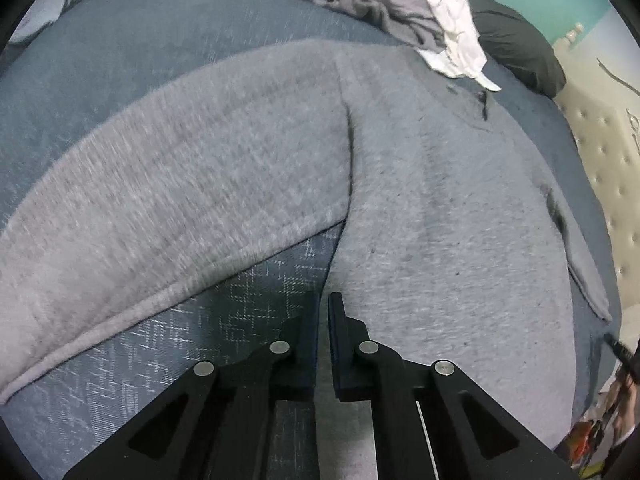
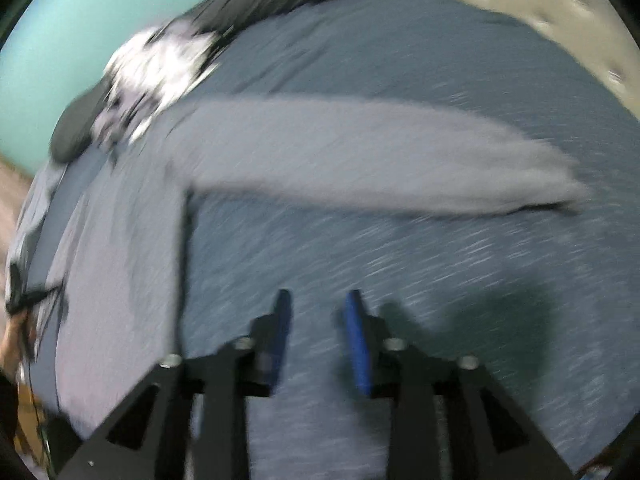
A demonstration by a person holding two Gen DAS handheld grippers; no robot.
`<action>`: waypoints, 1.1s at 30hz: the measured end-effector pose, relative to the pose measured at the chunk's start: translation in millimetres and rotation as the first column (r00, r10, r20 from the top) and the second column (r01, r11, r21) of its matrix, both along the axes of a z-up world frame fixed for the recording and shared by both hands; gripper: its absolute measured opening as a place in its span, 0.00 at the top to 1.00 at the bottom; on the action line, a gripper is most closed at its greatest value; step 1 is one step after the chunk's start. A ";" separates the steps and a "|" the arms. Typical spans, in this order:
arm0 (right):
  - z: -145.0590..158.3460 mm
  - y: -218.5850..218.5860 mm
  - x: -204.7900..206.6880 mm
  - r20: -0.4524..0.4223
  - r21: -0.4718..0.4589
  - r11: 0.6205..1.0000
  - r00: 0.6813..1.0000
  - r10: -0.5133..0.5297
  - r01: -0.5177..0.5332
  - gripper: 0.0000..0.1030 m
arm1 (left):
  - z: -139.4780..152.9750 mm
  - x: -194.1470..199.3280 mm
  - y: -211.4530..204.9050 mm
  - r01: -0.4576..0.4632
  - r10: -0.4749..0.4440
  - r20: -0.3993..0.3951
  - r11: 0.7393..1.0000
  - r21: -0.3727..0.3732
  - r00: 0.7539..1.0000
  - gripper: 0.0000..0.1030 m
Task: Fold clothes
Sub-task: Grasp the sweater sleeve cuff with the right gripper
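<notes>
A grey sweater (image 1: 440,200) lies flat on the blue bedcover (image 1: 120,60), one sleeve (image 1: 180,184) spread out to the left. My left gripper (image 1: 322,304) sits at the sweater's side edge below the armpit. Its jaws are shut, and the edge of the fabric runs in between them. In the blurred right wrist view the sweater body (image 2: 120,260) is on the left, and its other sleeve (image 2: 360,152) stretches to the right. My right gripper (image 2: 318,300) hangs open over bare bedcover (image 2: 400,260) below that sleeve, with nothing between its blue pads (image 2: 358,344).
A heap of grey and white clothes (image 1: 380,0) lies past the sweater's collar, with a dark pillow (image 1: 516,48) beside it. A beige tufted headboard (image 1: 600,140) borders the bed on the right. The wall is teal (image 2: 80,40).
</notes>
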State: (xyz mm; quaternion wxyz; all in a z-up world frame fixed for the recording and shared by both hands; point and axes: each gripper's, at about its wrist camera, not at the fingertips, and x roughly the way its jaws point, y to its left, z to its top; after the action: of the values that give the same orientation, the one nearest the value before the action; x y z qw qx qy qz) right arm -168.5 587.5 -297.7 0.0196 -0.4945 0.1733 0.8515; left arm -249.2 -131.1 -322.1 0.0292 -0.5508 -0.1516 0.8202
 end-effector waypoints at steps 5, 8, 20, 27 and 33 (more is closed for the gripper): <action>13.7 80.0 13.8 -0.075 -0.064 0.967 0.965 -0.250 0.245 0.55 | 9.7 -3.9 6.3 -0.015 0.015 -0.024 1.000 -0.002 1.000 0.94; 14.2 114.3 19.0 -0.082 -0.073 0.933 0.930 -0.358 0.353 0.55 | 13.7 -3.4 7.1 -0.029 0.029 -0.032 1.000 0.001 0.999 0.93; -30.3 161.4 2.8 0.003 -0.275 0.818 0.851 -0.525 0.505 0.55 | 25.0 -8.0 18.8 -0.034 0.034 -0.033 0.999 -0.001 0.999 0.88; -36.2 164.2 -7.6 -0.027 -0.247 0.816 0.838 -0.545 0.522 0.71 | 29.9 -7.0 25.9 -0.019 0.018 -0.031 1.000 -0.025 0.999 0.87; -30.9 168.0 -6.8 -0.086 -0.219 0.832 0.839 -0.538 0.510 0.95 | 28.6 -13.3 35.4 -0.011 0.010 -0.026 0.999 -0.047 1.000 0.87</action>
State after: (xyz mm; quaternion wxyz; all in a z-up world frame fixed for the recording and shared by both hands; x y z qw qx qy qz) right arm -175.3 755.5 -328.7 0.1935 -0.3649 0.3825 0.8265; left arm -262.5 -95.7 -293.5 0.0138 -0.5398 -0.1347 0.8308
